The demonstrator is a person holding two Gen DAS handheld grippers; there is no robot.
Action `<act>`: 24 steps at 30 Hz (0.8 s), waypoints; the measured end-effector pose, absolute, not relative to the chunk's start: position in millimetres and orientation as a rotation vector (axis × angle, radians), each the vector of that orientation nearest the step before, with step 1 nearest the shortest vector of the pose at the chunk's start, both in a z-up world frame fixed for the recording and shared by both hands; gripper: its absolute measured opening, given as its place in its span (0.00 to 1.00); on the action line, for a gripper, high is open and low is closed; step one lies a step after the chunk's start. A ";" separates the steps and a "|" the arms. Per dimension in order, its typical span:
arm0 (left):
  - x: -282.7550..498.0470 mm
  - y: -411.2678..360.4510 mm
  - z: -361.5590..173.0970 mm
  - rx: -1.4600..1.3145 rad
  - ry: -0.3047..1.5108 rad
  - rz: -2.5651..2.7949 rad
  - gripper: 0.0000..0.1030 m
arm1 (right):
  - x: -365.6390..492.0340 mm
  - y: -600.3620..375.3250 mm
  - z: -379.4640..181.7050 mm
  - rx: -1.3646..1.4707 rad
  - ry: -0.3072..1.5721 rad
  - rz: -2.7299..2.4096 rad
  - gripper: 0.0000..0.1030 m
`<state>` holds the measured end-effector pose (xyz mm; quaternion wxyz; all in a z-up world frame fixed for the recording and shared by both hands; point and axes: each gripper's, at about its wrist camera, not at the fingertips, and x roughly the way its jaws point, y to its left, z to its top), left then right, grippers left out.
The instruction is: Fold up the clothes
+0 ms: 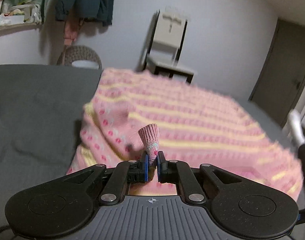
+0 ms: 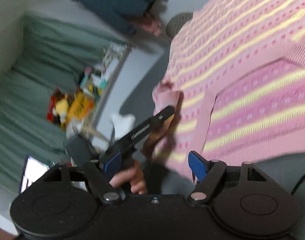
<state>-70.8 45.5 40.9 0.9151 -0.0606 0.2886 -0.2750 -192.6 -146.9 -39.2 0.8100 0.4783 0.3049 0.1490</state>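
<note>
A pink knit sweater (image 1: pixel 192 120) with yellow stripes and small dots lies over a dark grey surface (image 1: pixel 32 104). My left gripper (image 1: pixel 152 158) is shut on a ribbed pink edge of the sweater, and a tuft of knit sticks up between its blue pads. In the right wrist view the sweater (image 2: pixel 242 70) fills the right side, lifted and blurred. My right gripper (image 2: pixel 154 165) is open with nothing between its blue pads (image 2: pixel 196 167), just below the sweater's lower edge. The left gripper (image 2: pixel 164 113) shows there too, held by a hand (image 2: pixel 134 178) and pinching the sweater's edge.
A woven chair back (image 1: pixel 79 57) stands behind the surface. A folded chair (image 1: pixel 168 40) leans on the wall, with a dark door (image 1: pixel 282 70) at the right. A dark jacket (image 1: pixel 86 0) hangs above. A cluttered shelf (image 2: pixel 78 104), green curtain (image 2: pixel 32 70) and lit screen (image 2: pixel 32 172) are at the left.
</note>
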 end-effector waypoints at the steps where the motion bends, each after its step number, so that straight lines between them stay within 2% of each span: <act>1: -69.3 44.9 43.9 -0.131 0.573 -0.584 0.08 | -192.2 -151.0 -38.6 1.037 0.635 0.309 0.71; 3: -65.9 42.9 48.7 -0.140 0.539 -0.618 0.08 | -192.1 -156.3 -39.0 1.055 0.619 0.294 0.71; 8: -55.6 25.1 13.3 -0.101 0.741 -0.646 0.08 | -187.4 -159.2 -42.0 1.059 0.633 0.262 0.71; 14: -60.6 22.0 22.8 -0.068 0.667 -0.669 0.08 | -185.6 -164.2 -39.7 1.047 0.612 0.237 0.71; 21: -54.3 19.9 31.3 -0.029 0.762 -0.655 0.09 | -146.6 -168.2 -17.9 0.981 0.580 0.138 0.71; 23: -62.1 23.8 41.2 0.001 0.761 -0.686 0.20 | -126.8 -165.0 -13.3 0.939 0.606 0.093 0.71; 24: -66.7 26.0 46.2 0.018 0.747 -0.721 0.35 | -115.7 -162.3 -13.4 0.927 0.622 0.079 0.71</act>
